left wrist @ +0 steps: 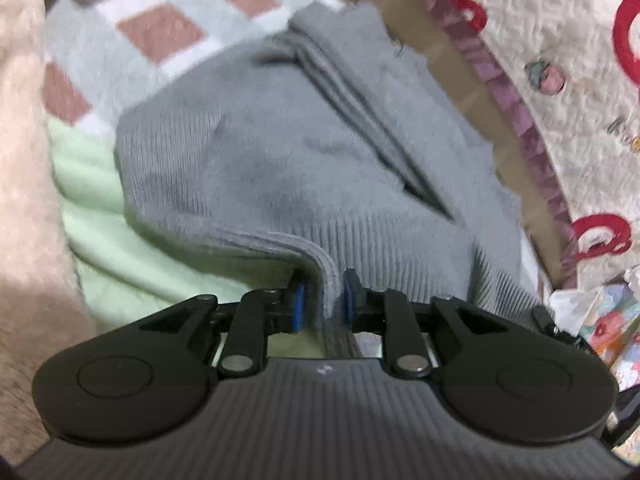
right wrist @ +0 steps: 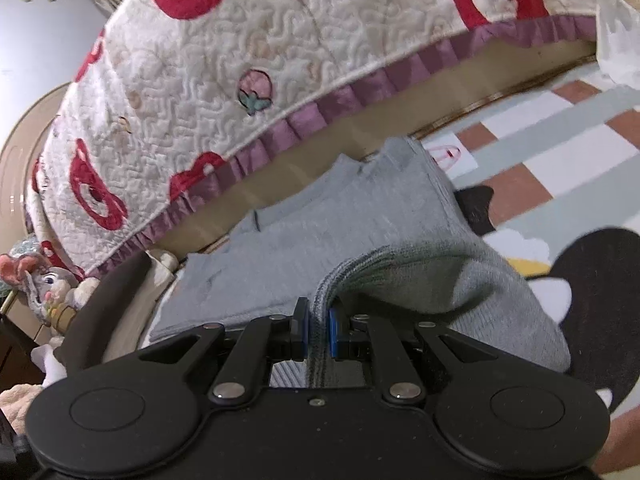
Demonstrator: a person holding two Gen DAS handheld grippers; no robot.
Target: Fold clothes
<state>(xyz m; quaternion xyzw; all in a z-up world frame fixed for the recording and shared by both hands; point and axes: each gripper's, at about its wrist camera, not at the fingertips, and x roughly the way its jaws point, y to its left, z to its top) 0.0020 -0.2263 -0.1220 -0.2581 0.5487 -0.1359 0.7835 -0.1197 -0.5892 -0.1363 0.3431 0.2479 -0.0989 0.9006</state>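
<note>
Left gripper (left wrist: 325, 300): jaws apart, blue pads standing off either side of a raised fold of ribbed hem. A sliver of gap shows on each side of the cloth; the pads do not press it. No earlier view to compare.

Right gripper (right wrist: 317, 330): jaws clamped on the ribbed hem of the same grey knit sweater (left wrist: 280, 152), cloth pinched tight between the blue pads and hanging down below them.

Sweater lies ahead of both sets of jaws, spread flat on the floor. In the left wrist view its body runs forward from the jaws, with a long pleat angling up and away to the right. Hem edge curls up towards the left jaws; left of them it runs low along a pale green blanket (left wrist: 120, 256).

Beyond the sweater: checked rug (left wrist: 160, 32), pink and white squares, bare and open ahead and to the left. Fluffy pink fabric (left wrist: 24, 160) borders the far left.

Right of the left jaws, the sweater's far edge meets the bed base, under a quilted bedspread (right wrist: 192, 92) with purple frill (right wrist: 320, 116). Tight there.

Right wrist view: folded sweater panels run ahead-left to the bed base; open rug ahead-right; a black patterned patch (right wrist: 592, 264) just right of the lifted hem. Plush toy (right wrist: 44, 284) far left.
</note>
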